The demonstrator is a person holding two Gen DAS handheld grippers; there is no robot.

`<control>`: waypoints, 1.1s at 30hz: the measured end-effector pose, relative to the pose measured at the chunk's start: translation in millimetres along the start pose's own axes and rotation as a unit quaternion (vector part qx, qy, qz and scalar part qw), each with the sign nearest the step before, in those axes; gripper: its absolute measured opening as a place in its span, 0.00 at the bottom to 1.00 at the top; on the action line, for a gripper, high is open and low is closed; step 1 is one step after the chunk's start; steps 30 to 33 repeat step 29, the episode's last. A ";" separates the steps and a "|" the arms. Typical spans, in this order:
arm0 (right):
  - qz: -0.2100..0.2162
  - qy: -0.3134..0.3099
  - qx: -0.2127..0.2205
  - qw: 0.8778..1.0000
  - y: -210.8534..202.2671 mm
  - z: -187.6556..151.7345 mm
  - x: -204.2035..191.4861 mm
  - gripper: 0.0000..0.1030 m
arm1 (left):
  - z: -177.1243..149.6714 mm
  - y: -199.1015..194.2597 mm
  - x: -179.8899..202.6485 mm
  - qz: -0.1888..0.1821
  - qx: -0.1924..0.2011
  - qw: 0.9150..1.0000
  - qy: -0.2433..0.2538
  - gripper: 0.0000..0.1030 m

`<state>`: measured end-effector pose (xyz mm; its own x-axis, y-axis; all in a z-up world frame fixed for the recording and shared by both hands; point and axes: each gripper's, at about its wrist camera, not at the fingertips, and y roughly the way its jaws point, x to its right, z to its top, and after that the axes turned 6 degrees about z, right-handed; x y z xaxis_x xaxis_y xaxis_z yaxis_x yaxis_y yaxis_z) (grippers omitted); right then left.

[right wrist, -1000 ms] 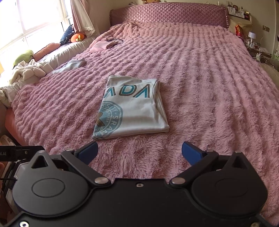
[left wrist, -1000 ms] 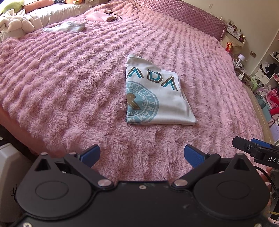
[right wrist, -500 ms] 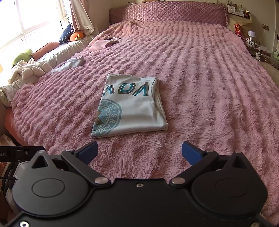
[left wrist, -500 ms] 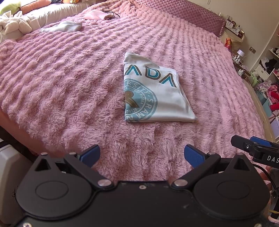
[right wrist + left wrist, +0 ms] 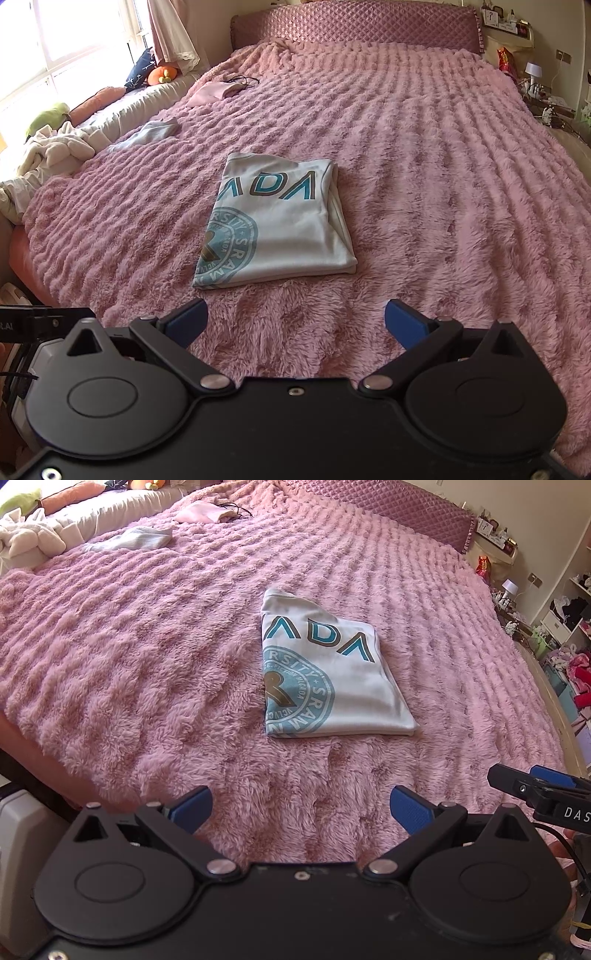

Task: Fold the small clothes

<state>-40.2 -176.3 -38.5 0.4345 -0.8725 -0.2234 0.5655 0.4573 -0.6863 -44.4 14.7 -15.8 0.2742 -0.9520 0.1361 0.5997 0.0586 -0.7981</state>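
pink fluffy blanket (image 5: 147, 657) across bed

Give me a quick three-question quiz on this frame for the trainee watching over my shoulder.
1. True or false: the left tongs are shut on the folded T-shirt.
2. Multiple choice: the folded T-shirt lies on A) a bare wooden floor, B) the pink fluffy blanket, C) a chair.
3. Fill in: the right tongs are ____ and hold nothing.

Key
1. False: both fingers are spread apart, short of the shirt, with blanket between.
2. B.
3. Open.
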 end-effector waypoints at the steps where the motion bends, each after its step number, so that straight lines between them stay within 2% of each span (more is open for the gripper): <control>1: 0.000 0.000 0.000 1.000 -0.1 -0.1 0.1 1.00 | 0.0 0.2 0.3 0.000 -0.001 1.000 0.001 1.00; 33: 0.001 0.000 -0.002 1.000 1.0 -1.1 0.9 1.00 | 0.0 0.2 -2.4 -0.005 0.002 1.000 -0.014 1.00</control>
